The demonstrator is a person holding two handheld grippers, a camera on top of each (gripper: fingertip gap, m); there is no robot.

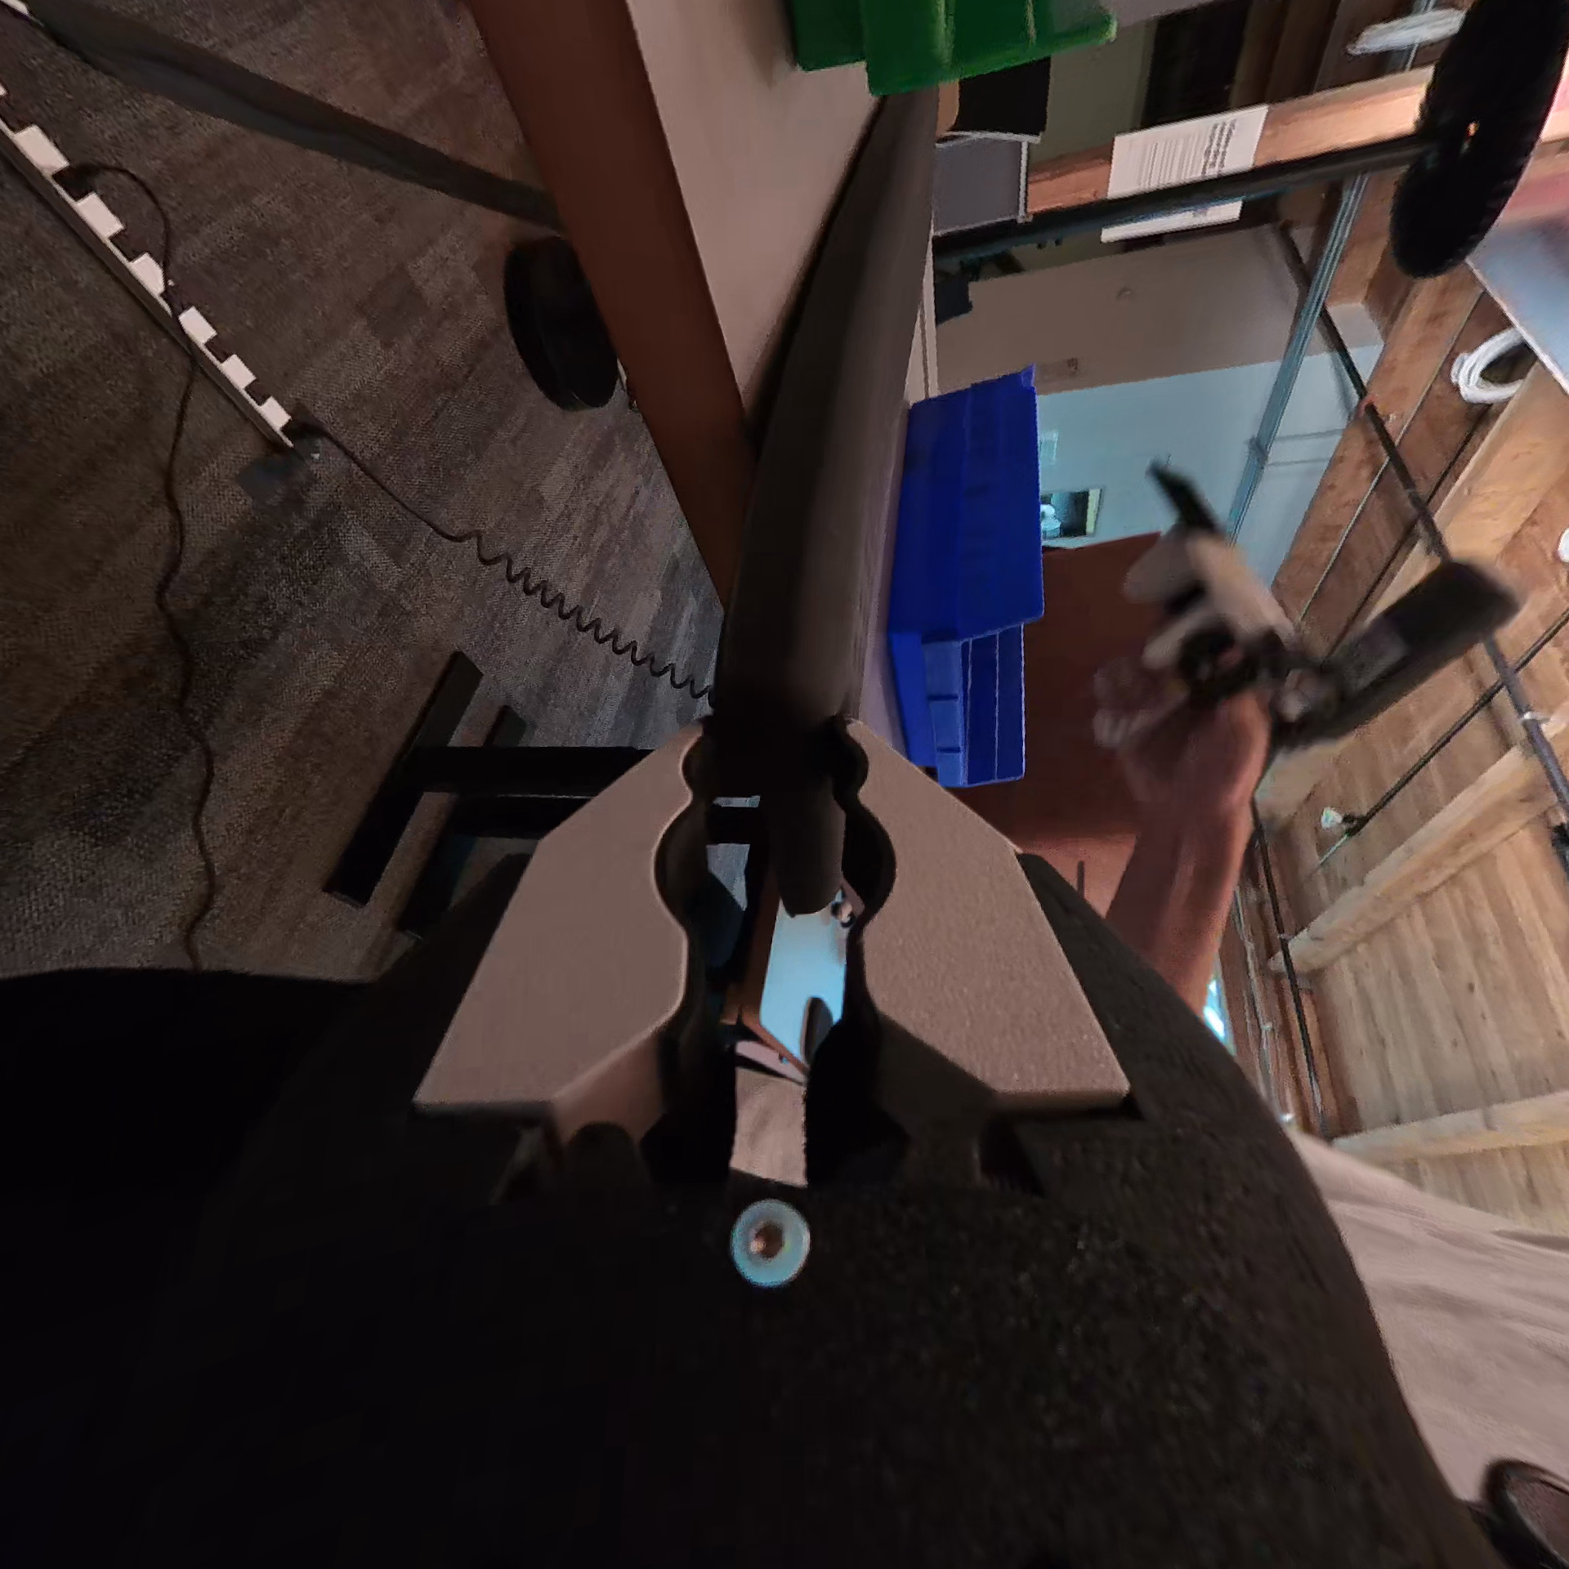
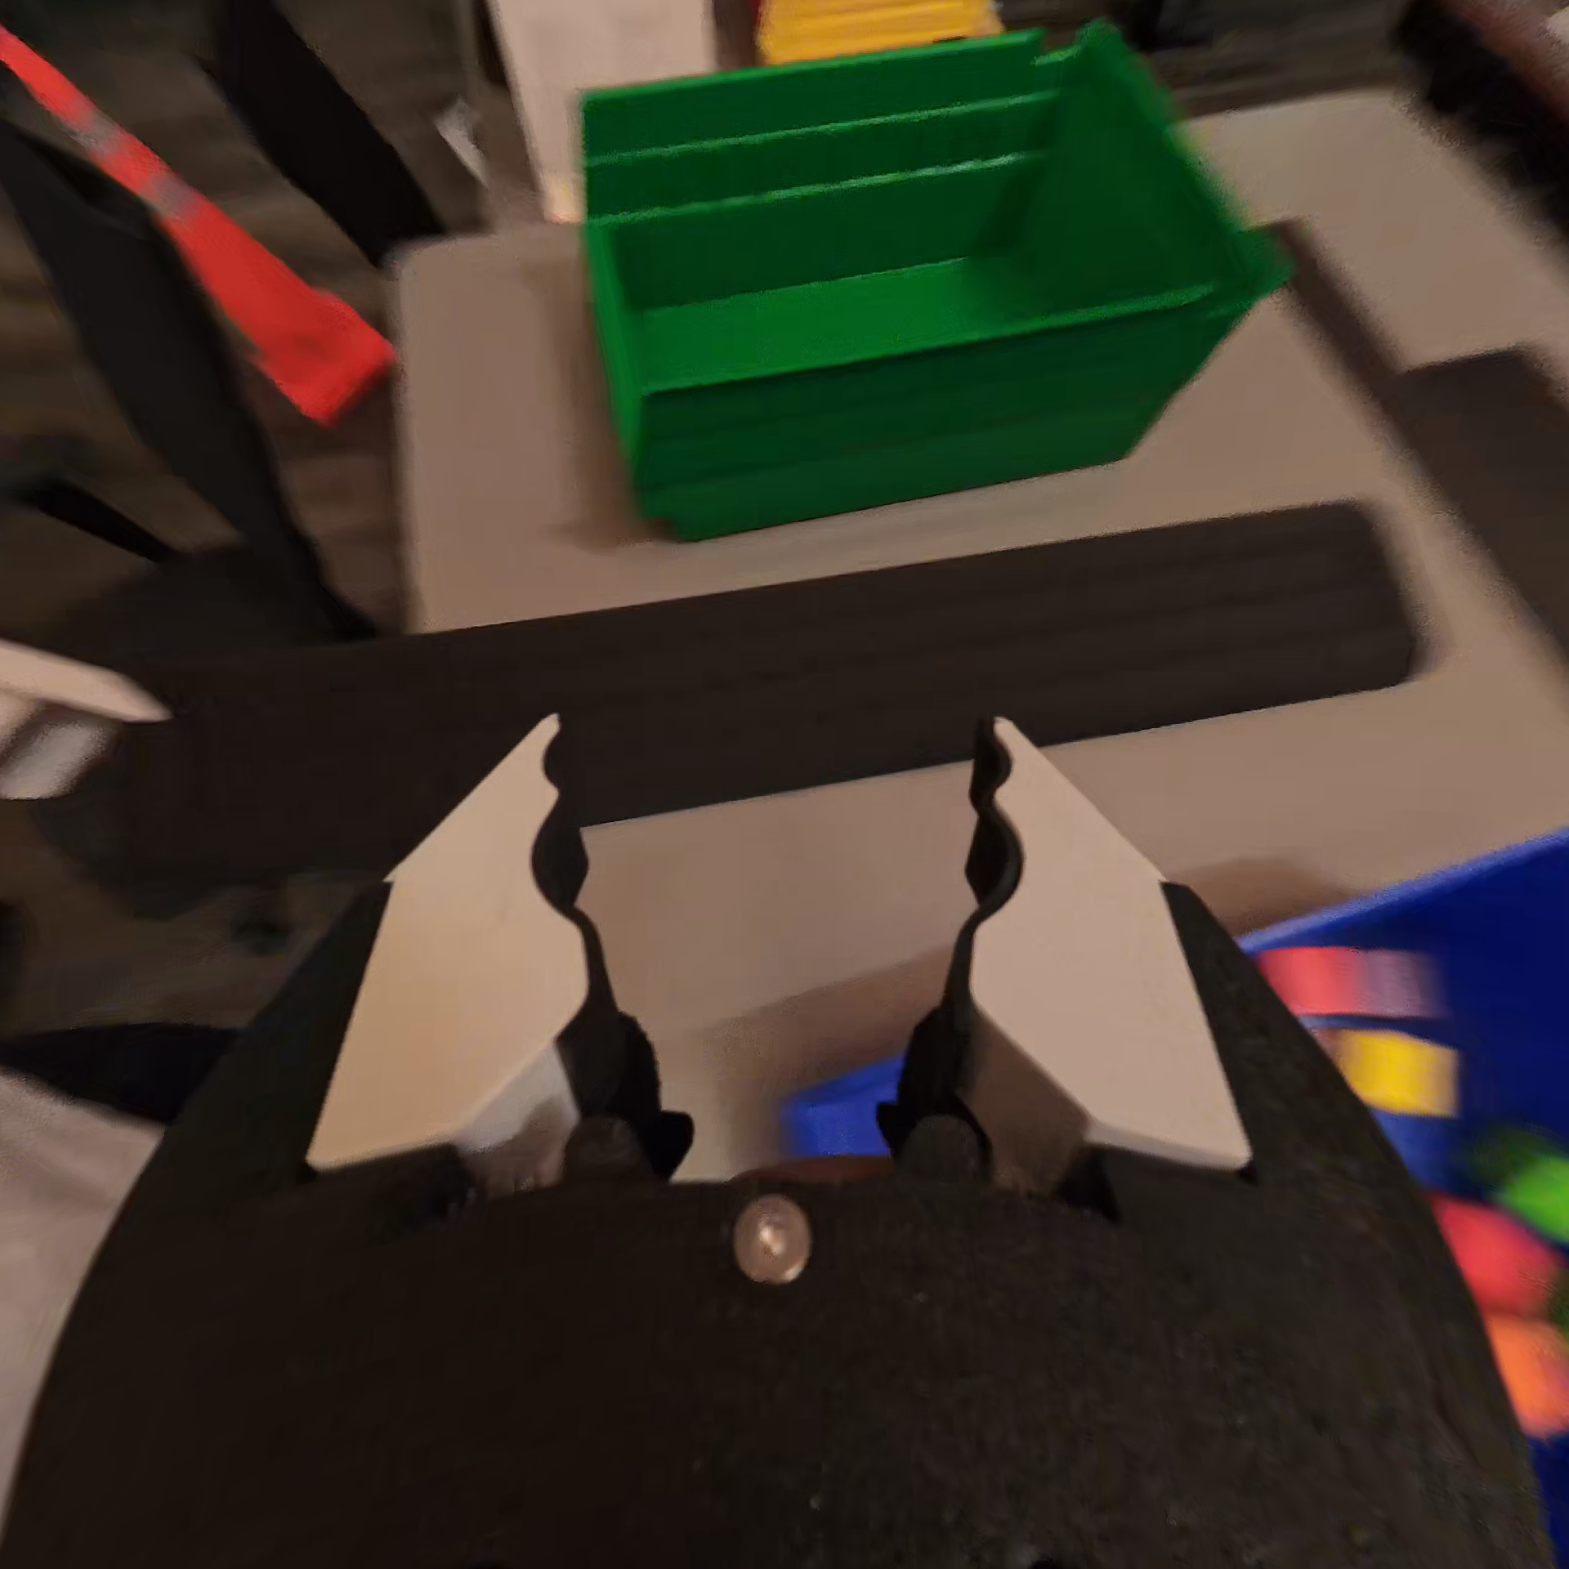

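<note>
The left gripper [image 1: 768, 747] is clenched on a long black foam bar [image 1: 815, 543], which lies crosswise just beyond the released right gripper [image 2: 768, 730], before a green bin [image 2: 891, 340].

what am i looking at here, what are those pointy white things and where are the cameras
These are two hand-held grippers, each with a camera looking along its two white fingers. No robot: a person carries them.

The left view is turned sideways. Its left gripper is shut on a long black foam bar. Farther off you see the person's hand with the other gripper, blurred.

The right view looks down at a pale table. The right gripper is open and empty, just in front of the same bar. Beyond it stands a green bin; a blue bin with coloured pieces sits at the right.
</note>
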